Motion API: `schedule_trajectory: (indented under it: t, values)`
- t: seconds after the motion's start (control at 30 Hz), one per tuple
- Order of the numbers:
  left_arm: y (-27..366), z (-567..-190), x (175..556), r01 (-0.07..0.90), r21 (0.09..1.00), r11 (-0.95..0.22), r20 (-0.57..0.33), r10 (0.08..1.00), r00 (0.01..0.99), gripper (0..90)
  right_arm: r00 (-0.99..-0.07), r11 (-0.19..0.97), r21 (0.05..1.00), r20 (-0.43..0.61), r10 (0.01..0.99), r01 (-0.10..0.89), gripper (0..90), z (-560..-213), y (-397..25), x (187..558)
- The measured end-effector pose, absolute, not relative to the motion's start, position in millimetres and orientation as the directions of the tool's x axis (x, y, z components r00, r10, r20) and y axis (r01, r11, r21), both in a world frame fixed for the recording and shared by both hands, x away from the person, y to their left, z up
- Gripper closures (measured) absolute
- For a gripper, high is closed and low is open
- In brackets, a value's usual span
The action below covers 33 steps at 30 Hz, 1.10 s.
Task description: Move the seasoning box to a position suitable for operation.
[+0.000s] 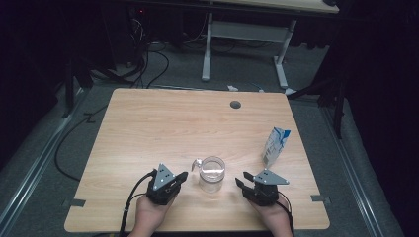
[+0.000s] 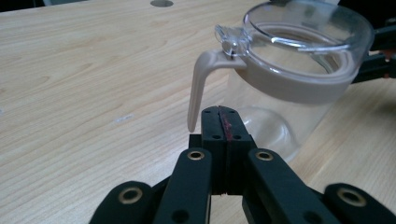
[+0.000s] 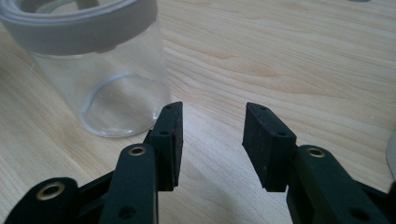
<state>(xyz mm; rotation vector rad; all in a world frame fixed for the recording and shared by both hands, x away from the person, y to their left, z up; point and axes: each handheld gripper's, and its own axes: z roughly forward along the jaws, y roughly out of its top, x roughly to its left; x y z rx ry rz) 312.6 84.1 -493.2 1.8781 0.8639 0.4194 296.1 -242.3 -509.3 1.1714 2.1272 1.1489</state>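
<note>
A clear glass jar [image 1: 212, 174] with a beige collar, a clear lid and a beige latch lever [image 2: 198, 86] stands near the front middle of the wooden table [image 1: 163, 123]. My left gripper [image 1: 184, 176] sits just left of the jar, shut with nothing between its jaws, its tip [image 2: 222, 122] close to the lever. On the jar's right, my right gripper [image 1: 240, 180] stands open and empty. In the right gripper view the jar [image 3: 100, 70] is up and to the left of the open gripper [image 3: 212, 122], apart from it.
A white and blue carton [image 1: 274, 146] stands upright near the table's right edge, behind the right gripper. A round cable hole [image 1: 235, 104] lies at the far side. Another desk's legs [image 1: 207, 47] and cables [image 1: 148, 59] are on the floor beyond.
</note>
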Motion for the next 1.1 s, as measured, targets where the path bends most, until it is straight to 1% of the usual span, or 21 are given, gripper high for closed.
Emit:
schedule_trajectory:
  t: [0.1, 0.23, 0.33, 0.37, 0.4, 0.63, 0.73, 0.77, 0.8, 0.9, 0.93, 1.1]
  values:
    - [83.5, -489.8, 316.4, 0.376, 0.892, -0.252, -0.077, 0.735, 0.674, 89.9, -0.533, 0.284, 0.841, 0.007, 0.846, 0.461, 58.6, -508.0, -243.1, 296.2]
    - [85.1, -487.8, 325.8, 0.387, 0.894, -0.224, -0.094, 0.751, 0.653, 89.7, -0.526, 0.277, 0.842, 0.009, 0.851, 0.463, 58.5, -506.1, -242.1, 298.8]
    - [82.3, -481.4, 330.1, 0.378, 0.902, -0.208, -0.102, 0.749, 0.655, 89.8, -0.530, 0.280, 0.847, 0.003, 0.848, 0.452, 59.3, -501.4, -238.4, 301.4]
    - [80.1, -477.6, 331.0, 0.365, 0.907, -0.211, -0.088, 0.751, 0.655, 89.9, -0.534, 0.281, 0.848, 0.003, 0.846, 0.450, 60.0, -499.6, -236.8, 304.1]
    - [78.4, -475.1, 331.9, 0.357, 0.910, -0.211, -0.085, 0.748, 0.658, 89.9, -0.529, 0.295, 0.845, -0.017, 0.849, 0.446, 60.7, -498.0, -234.1, 307.2]
    - [67.9, -466.4, 340.7, 0.364, 0.905, -0.220, -0.085, 0.744, 0.662, 90.0, -0.512, 0.288, 0.847, -0.023, 0.859, 0.446, 62.0, -486.4, -229.1, 327.7]
    - [64.4, -463.1, 343.9, 0.367, 0.905, -0.215, -0.090, 0.746, 0.660, 90.0, -0.514, 0.283, 0.854, -0.023, 0.858, 0.436, 63.1, -488.8, -226.7, 328.8]
    - [63.2, -462.3, 344.6, 0.368, 0.906, -0.208, -0.096, 0.746, 0.659, 90.0, -0.521, 0.293, 0.848, -0.023, 0.853, 0.442, 63.3, -490.6, -224.6, 329.4]
    - [61.7, -461.0, 345.2, 0.370, 0.906, -0.205, -0.101, 0.744, 0.661, 90.0, -0.527, 0.319, 0.839, -0.046, 0.848, 0.440, 63.8, -492.2, -222.9, 329.7]
    - [58.2, -457.8, 345.2, 0.364, 0.906, -0.214, -0.092, 0.742, 0.664, 90.0, -0.537, 0.301, 0.835, -0.008, 0.844, 0.460, 64.1, -495.2, -224.9, 328.0]
    - [57.2, -457.2, 345.2, 0.361, 0.908, -0.213, -0.089, 0.743, 0.663, 90.0, -0.532, 0.301, 0.829, -0.004, 0.846, 0.472, 65.4, -498.4, -226.8, 326.7]
    - [52.6, -454.8, 346.4, 0.356, 0.909, -0.219, -0.083, 0.740, 0.667, 90.0, -0.526, 0.285, 0.824, 0.019, 0.850, 0.490, 65.6, -502.5, -232.0, 327.4]
